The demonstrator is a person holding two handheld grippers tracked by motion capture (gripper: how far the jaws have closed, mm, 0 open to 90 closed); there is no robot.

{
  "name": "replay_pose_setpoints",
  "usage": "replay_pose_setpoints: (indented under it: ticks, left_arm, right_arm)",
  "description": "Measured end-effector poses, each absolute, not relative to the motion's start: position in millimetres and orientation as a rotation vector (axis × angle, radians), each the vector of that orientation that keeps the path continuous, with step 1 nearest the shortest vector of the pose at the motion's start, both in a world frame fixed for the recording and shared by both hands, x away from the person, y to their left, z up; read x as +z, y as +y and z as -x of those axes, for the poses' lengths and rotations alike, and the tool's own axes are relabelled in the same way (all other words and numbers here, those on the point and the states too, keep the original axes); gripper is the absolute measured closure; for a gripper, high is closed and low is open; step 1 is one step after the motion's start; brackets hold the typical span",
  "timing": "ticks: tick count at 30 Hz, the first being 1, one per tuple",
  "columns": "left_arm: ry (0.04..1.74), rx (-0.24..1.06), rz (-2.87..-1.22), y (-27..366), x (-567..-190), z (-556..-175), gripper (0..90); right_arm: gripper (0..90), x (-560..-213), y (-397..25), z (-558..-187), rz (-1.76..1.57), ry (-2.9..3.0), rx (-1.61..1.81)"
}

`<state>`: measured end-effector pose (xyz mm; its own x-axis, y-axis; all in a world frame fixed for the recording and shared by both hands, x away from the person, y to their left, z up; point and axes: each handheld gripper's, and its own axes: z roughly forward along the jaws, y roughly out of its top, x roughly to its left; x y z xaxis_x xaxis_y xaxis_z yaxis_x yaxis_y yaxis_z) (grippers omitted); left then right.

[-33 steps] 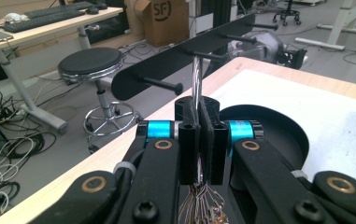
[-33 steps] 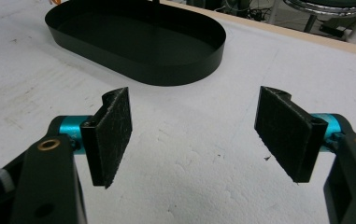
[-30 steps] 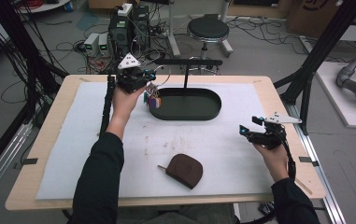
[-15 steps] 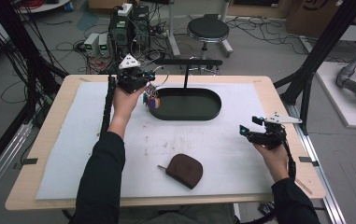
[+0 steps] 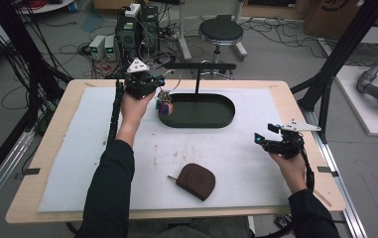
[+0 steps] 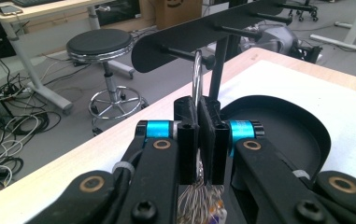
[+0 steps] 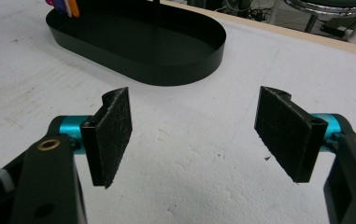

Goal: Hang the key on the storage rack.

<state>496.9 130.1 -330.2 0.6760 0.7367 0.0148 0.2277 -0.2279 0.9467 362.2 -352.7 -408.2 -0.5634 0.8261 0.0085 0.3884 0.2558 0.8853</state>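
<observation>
While my left gripper (image 6: 199, 140) is raised at the rack: its jaws are pressed together on the key ring (image 6: 197, 77)
Keys (image 5: 164, 105): dangling under it, over the tray's (image 5: 211, 119) left end
Rack (image 6: 203, 35): a peg just behind the ring
My right gripper (image 7: 199, 135): spread wide, holding nothing, low over the white mat (image 5: 226, 158)
Pouch (image 5: 196, 180): lying on the mat, well apart
</observation>
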Motion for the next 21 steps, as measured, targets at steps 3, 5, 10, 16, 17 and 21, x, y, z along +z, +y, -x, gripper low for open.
replay_pose_setpoints:
  ticks: [3, 5, 10, 16, 17, 21]
  left_arm:
    - [0.772, 0.577, -1.786, 129.6, -330.4, -496.7, 84.9]
    - [0.772, 0.579, -1.785, 129.9, -330.0, -495.9, 84.9]
    - [0.78, 0.621, -1.807, 129.1, -326.9, -488.5, 73.1]
    - [0.775, 0.658, -1.86, 126.8, -327.4, -473.6, 58.8]
    - [0.766, 0.652, -1.867, 127.5, -327.7, -465.4, 56.6]
    - [0.743, 0.629, -1.855, 131.0, -328.4, -444.9, 49.9]
  right_arm:
    - [28.0, -408.2, -352.4, -361.8, -1.106, 2.073, 1.256]
    - [27.9, -408.2, -352.4, -361.9, -1.103, 2.073, 1.257]
    - [28.0, -408.2, -352.4, -361.9, -1.099, 2.075, 1.254]
    - [28.0, -408.4, -351.1, -361.8, -1.097, 2.078, 1.248]
    - [28.0, -408.4, -350.2, -361.5, -1.099, 2.08, 1.242]
    - [28.0, -408.4, -349.1, -361.2, -1.099, 2.078, 1.234]
